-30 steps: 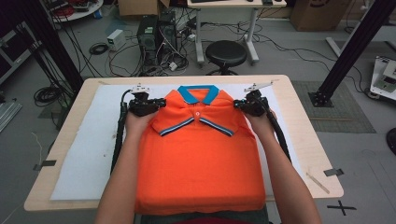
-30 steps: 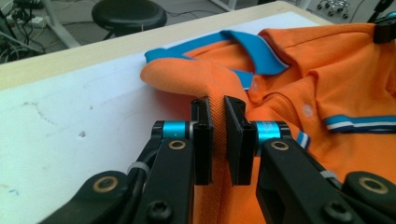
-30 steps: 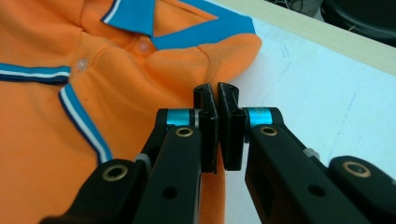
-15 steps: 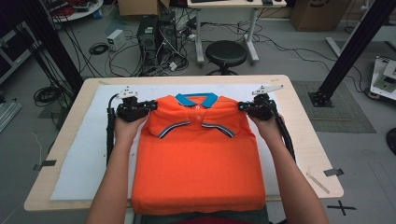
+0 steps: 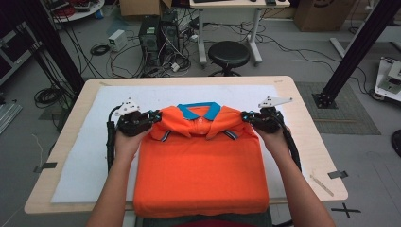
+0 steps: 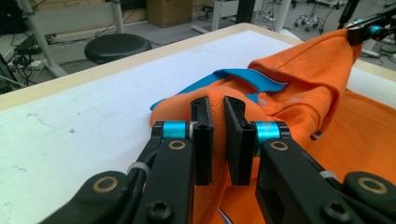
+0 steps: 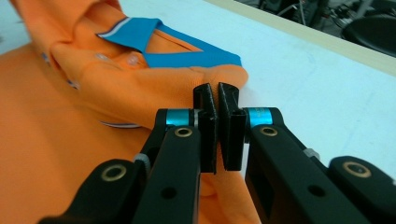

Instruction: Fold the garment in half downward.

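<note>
Two grippers are clamped on the orange polo shirt [image 5: 198, 165], as I read it: my left gripper [image 6: 217, 140] has its jaws nearly closed with a fold of shoulder fabric pinched between them, and my right gripper [image 7: 218, 126] pinches the opposite shoulder just as tightly. I see the shirt lying on the white mat [image 5: 94, 146] over the table [image 5: 302, 123], blue collar [image 5: 201, 111] on the far side, shoulders lifted off the mat. Nothing blocks either grip.
</note>
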The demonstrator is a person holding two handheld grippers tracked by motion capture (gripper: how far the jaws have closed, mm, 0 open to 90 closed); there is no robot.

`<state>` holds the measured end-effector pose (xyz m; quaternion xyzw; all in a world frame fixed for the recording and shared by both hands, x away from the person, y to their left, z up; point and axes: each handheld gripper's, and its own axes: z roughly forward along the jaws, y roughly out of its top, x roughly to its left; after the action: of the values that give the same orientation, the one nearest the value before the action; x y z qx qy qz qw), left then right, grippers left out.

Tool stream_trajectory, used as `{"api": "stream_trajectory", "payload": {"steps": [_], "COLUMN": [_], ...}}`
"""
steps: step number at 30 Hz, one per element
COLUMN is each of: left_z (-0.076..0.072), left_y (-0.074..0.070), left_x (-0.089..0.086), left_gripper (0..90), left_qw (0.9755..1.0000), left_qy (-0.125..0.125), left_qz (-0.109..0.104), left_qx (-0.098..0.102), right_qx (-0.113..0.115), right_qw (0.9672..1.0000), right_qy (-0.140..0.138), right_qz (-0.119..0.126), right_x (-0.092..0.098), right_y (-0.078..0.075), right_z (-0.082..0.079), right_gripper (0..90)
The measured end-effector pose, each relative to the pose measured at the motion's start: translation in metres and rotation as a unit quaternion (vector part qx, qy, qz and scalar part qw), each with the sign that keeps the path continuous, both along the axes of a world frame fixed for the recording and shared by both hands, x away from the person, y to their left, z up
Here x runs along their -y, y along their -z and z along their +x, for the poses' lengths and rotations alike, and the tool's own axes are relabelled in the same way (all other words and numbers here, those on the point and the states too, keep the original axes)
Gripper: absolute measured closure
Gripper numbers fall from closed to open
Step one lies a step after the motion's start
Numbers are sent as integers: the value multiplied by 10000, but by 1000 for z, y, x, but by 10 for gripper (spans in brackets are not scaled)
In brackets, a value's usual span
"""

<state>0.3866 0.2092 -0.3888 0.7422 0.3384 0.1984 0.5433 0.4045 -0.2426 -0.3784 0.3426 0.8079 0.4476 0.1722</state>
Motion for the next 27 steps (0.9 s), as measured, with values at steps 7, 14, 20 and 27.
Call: {"api": "stream_trajectory", "payload": {"steps": [7,14,20,27], "left_z": [-23,-40,-59,-79], "left_y": [10,16,25,35], "left_x": [0,-6,-10,-18], "left_gripper": [820,820,819,816], "left_qw": [9998,9993,9987,9982], "left_qy": [132,219,401,528], "left_qz": [124,316,294,226], "left_qx": [31,29,-54,-142], "right_qx": [110,77,42,-44], "right_qw": [9997,9995,9992,9987], "right_qy": [-208,-298,-404,-512], "right_qz": [46,-8,21,-8], "right_x": [1,6,13,17], "right_y": [2,7,17,29], "right_z": [-24,-38,-58,-79], "right_gripper": [879,879,879,876]}}
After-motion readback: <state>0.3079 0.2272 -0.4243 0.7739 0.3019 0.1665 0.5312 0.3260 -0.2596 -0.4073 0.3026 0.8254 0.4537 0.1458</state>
